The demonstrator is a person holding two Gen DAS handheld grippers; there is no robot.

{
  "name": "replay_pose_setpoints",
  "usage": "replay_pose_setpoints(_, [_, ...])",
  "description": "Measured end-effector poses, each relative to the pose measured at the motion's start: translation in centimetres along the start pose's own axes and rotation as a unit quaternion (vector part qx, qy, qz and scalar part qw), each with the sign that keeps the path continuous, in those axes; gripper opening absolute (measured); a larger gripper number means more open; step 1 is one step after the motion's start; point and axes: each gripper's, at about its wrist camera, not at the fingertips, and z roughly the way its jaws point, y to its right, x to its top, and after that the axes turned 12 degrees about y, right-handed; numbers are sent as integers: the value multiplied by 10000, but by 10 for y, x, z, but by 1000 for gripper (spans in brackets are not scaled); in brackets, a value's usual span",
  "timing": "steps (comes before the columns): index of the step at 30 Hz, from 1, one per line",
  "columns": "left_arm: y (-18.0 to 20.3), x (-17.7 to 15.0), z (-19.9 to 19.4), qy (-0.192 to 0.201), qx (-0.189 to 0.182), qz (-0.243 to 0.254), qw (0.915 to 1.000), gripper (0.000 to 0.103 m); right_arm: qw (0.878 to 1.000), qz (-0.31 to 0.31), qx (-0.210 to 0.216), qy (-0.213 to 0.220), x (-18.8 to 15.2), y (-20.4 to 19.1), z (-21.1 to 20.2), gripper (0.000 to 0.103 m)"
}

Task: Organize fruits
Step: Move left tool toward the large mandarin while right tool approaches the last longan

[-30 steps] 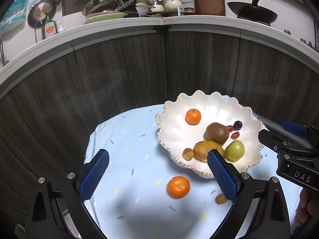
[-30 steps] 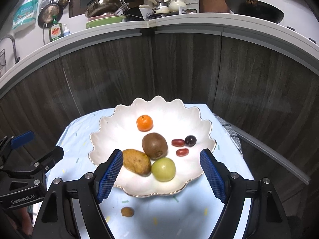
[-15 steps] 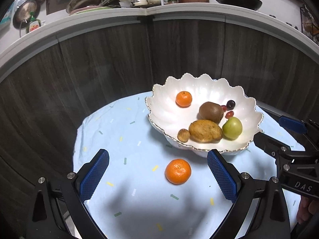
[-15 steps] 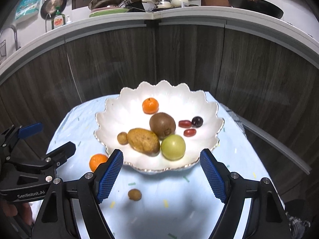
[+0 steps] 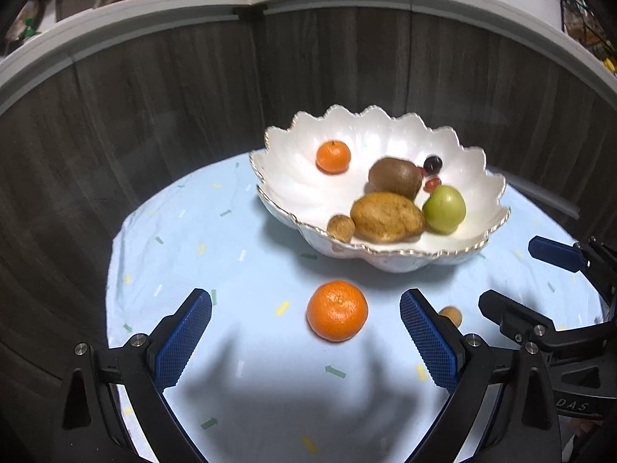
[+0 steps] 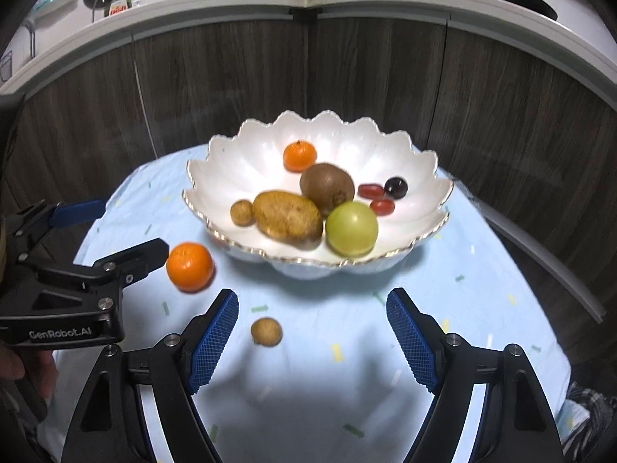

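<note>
A white scalloped bowl (image 5: 293, 189) (image 6: 416, 177) stands on the light blue cloth and holds a small orange, a kiwi, a brown oblong fruit, a green apple, a small brown fruit and some grapes. A loose orange (image 5: 336, 315) (image 6: 190, 266) lies on the cloth in front of the bowl, between and just ahead of the fingers of my open left gripper (image 5: 305, 333). A small brown fruit (image 6: 266, 331) (image 5: 450, 315) lies on the cloth just ahead of my open right gripper (image 6: 311, 328), nearer its left finger. Both grippers are empty.
Dark wood cabinet fronts curve behind the small round table (image 6: 482, 308). A counter above carries pans, dishes and a soap bottle (image 6: 117, 2). The left gripper body (image 6: 69, 289) sits at the left of the right wrist view, close to the loose orange.
Both grippers have drawn back and lower toward the cloth. The loose orange now sits between the left fingers, and the small brown fruit has come in front of the right gripper.
</note>
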Motion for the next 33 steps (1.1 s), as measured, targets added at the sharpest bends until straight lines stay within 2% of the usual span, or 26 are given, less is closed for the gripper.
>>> replay_pose_setpoints(11, [1,-11,23,-301,-313,207,9988,98,9991,218,10,-373,-17,-6,20,79])
replay_pose_setpoints(13, [1,-12,28,-353,-370,262,9983,95,9990,220,0,-389,-19,-8,22,78])
replay_pose_setpoints(20, [1,-16,42,-477,-577,310,9967,84,9986,179,0,-494,-22,-16,32,60])
replay_pose_setpoints(25, [-1,-18,48,-507,-722,271,9957,79,9984,160,-31,-549,-25,-20,38,57])
replay_pose_setpoints(27, [-2,-19,51,-539,-789,207,9952,79,9981,157,-34,-589,-26,-21,41,52])
replay_pose_setpoints(33, [0,-22,61,-682,-852,212,9938,66,9975,154,-16,-687,-29,-24,45,43])
